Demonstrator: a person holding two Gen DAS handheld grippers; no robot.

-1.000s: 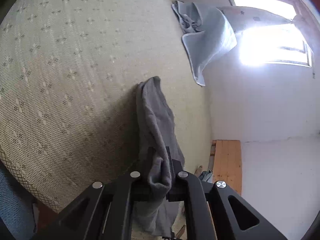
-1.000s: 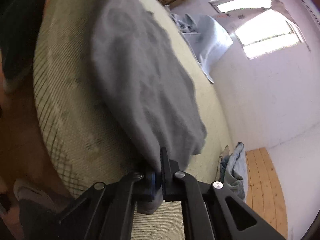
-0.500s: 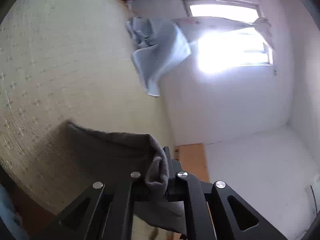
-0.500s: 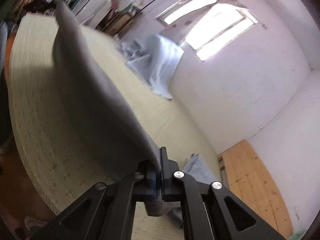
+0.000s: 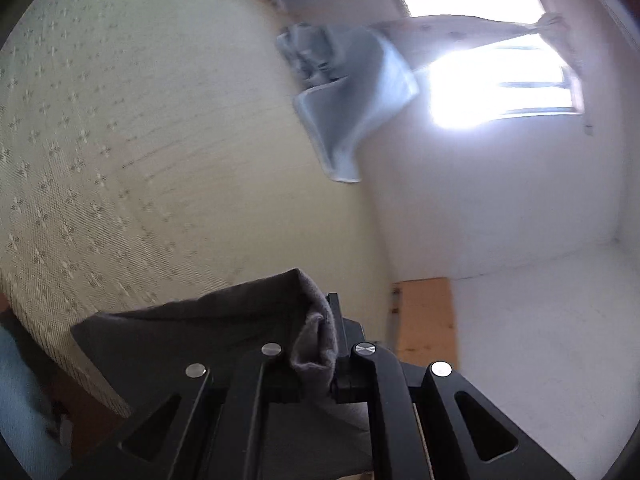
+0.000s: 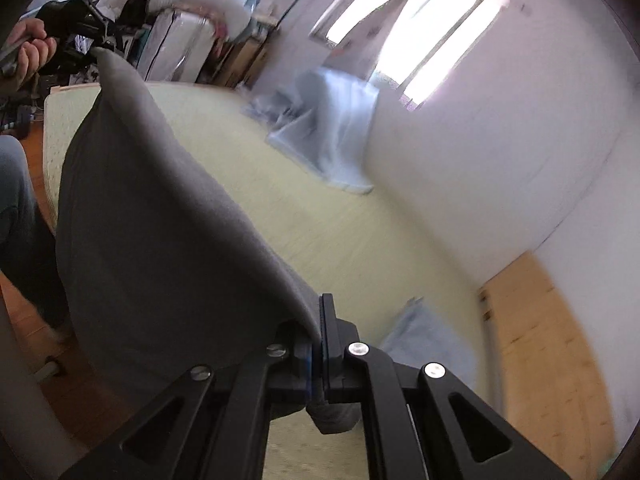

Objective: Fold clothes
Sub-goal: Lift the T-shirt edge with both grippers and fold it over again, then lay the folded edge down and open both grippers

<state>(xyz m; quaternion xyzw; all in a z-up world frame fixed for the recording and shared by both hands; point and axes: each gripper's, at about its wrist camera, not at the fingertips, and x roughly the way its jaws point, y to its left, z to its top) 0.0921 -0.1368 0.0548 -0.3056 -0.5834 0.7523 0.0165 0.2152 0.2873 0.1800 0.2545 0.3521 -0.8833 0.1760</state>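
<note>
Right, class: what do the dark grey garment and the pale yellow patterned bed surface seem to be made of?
Dark grey garment: probably a soft matte knit or fleece; it drapes limply and looks fuzzy at the clamped edge. Pale yellow patterned bed surface: apparently a woven textile or mat, with a fine weave and repeated small motifs.

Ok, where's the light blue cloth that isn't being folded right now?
The light blue cloth lies bunched at the mattress's far edge below the window, well beyond the grey garment both grippers hold.
</note>
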